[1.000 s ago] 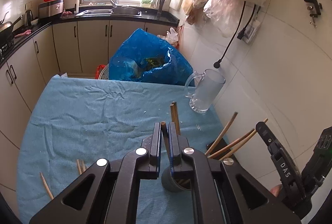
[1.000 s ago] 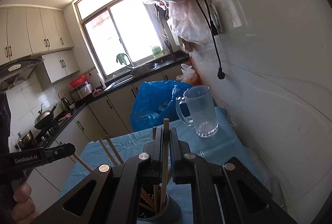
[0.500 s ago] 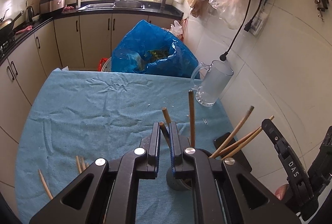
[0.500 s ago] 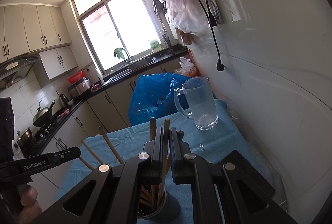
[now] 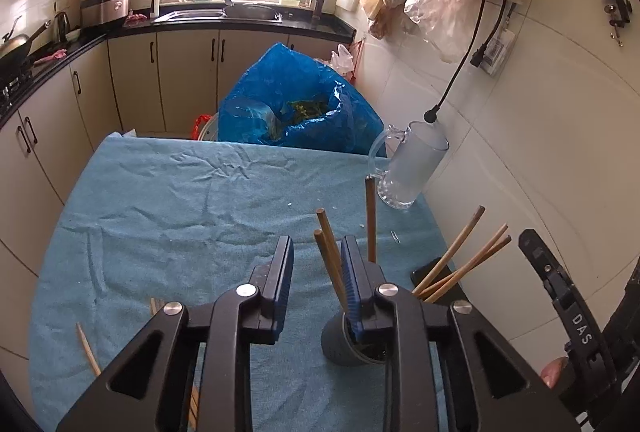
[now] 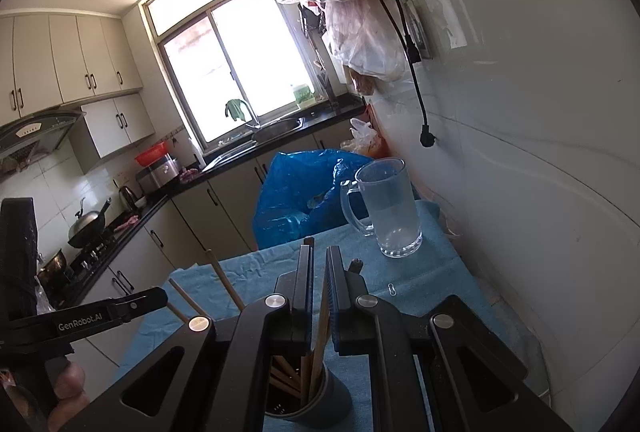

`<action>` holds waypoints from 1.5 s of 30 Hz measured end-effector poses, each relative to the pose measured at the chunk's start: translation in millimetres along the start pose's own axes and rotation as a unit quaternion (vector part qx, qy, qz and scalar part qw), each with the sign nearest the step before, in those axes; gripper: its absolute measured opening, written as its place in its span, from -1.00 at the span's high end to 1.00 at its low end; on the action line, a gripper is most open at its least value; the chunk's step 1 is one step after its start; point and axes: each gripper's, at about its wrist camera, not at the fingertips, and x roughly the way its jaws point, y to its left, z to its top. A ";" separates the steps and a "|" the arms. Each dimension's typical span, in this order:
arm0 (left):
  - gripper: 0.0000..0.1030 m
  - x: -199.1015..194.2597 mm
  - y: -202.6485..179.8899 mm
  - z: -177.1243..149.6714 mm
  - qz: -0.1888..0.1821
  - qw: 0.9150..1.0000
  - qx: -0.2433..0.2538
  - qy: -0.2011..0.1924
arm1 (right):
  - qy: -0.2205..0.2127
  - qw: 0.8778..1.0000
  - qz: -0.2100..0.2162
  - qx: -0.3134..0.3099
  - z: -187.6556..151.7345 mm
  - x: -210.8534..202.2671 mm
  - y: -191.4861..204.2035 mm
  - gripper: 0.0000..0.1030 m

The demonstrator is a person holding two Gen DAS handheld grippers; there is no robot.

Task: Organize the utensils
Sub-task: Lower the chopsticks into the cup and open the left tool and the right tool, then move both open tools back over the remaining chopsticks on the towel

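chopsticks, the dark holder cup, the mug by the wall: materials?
Chopsticks: likely wood or bamboo, matte brown, faint grain.
Holder cup: probably plastic, dark grey, dull and non-reflective; could be coated metal.
Mug: clear glass or acrylic, see-through wall, thick base, moulded handle. Cannot tell which.
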 end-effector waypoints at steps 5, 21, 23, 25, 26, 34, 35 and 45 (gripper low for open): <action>0.54 -12.5 2.3 -3.4 0.003 1.000 0.000 -0.009 | -0.011 1.000 -0.001 0.002 0.8 -17.6 1.5 0.85; 0.43 -46.8 39.6 -44.5 0.045 0.999 -0.017 -0.020 | 0.026 0.999 0.014 -0.023 -50.1 -53.5 24.9 0.67; 0.43 -49.3 48.9 -51.5 0.048 0.998 -0.024 -0.018 | 0.041 0.999 0.018 -0.029 -62.0 -49.8 31.8 0.67; 0.42 -51.3 59.5 -59.2 0.051 0.998 -0.031 -0.014 | 0.058 0.997 0.020 -0.036 -75.4 -44.1 36.6 0.66; 0.41 -51.9 65.8 -63.3 0.052 0.998 -0.035 -0.012 | 0.069 0.997 0.021 -0.039 -83.5 -39.9 39.8 0.66; 0.32 -51.6 155.7 -107.2 0.093 0.990 -0.107 0.022 | 0.145 0.987 0.016 -0.061 -157.1 13.1 56.0 0.66; 0.32 -51.0 167.7 -111.8 0.100 0.988 -0.116 0.027 | 0.151 0.986 0.015 -0.065 -163.7 19.1 57.1 0.66; 0.32 16.8 203.5 -113.7 0.062 0.977 -0.163 0.123 | 0.164 0.981 0.016 -0.097 -186.4 43.2 58.3 0.66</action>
